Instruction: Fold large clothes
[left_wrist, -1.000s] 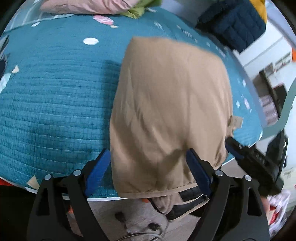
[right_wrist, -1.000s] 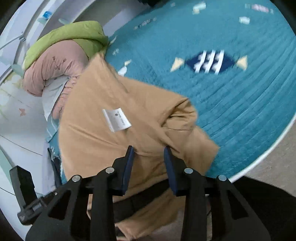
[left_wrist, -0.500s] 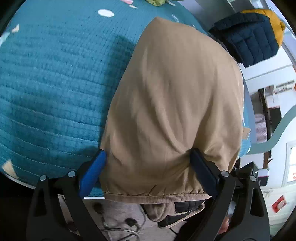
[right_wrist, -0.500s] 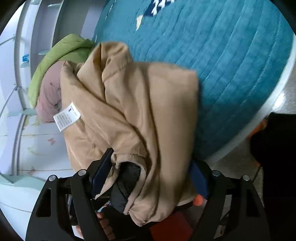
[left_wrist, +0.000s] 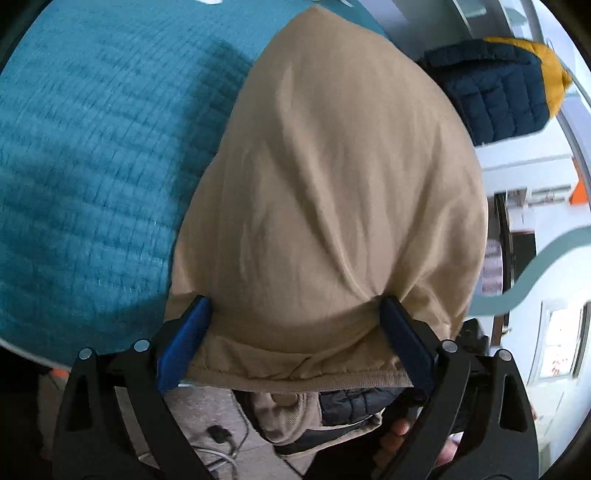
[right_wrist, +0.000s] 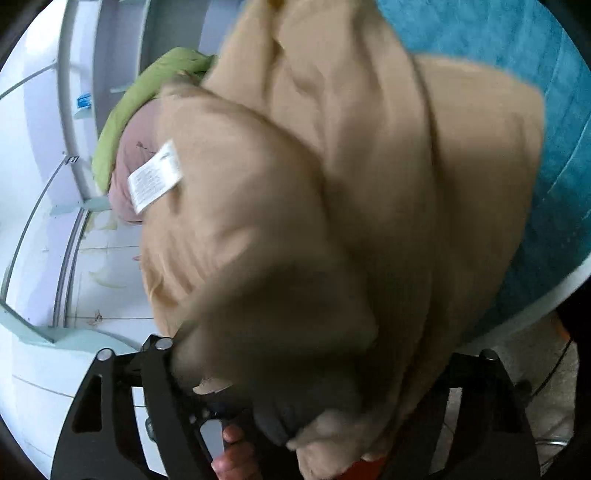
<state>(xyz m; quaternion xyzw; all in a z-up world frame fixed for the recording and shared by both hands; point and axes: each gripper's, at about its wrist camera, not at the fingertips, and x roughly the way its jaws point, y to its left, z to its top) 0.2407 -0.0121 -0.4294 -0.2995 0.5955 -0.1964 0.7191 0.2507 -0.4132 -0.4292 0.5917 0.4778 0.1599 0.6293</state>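
Tan padded fabric fills both wrist views: this is the large tan jacket (left_wrist: 332, 192), the garment to be folded. In the left wrist view its ribbed hem runs from 9 to 3 o'clock directly across my left tongs (left_wrist: 295, 343), and the body rises from there toward 12 o'clock over the teal quilted bed cover (left_wrist: 92, 155). The long axis therefore lies along the line from 6 to 12 o'clock, straight ahead of these tongs.

State of the left tongs: blue pads set wide, one at each end of the hem section, with fabric bunched between them. I judge that the cloth is draped over and carried, not pinched.

In the right wrist view the jacket is blurred and bulks over my right tongs (right_wrist: 314, 373). The white care label (right_wrist: 155, 177) sits at 10 o'clock, and the teal cover shows at 2 to 3 o'clock. Both finger pads are covered by fabric, so I cannot tell how these tongs stand.

Governing relation: the hem is at both tongs and the rest of the jacket extends forward of them. I judge that the next move is to lay the body forward onto the bed. Neither arm is clearly nearer.

A navy and yellow quilted jacket (left_wrist: 498, 85) lies at 1 o'clock in the left view, and a green and pink bundle (right_wrist: 133, 122) at 10 o'clock in the right view. Both are apart from the fold.
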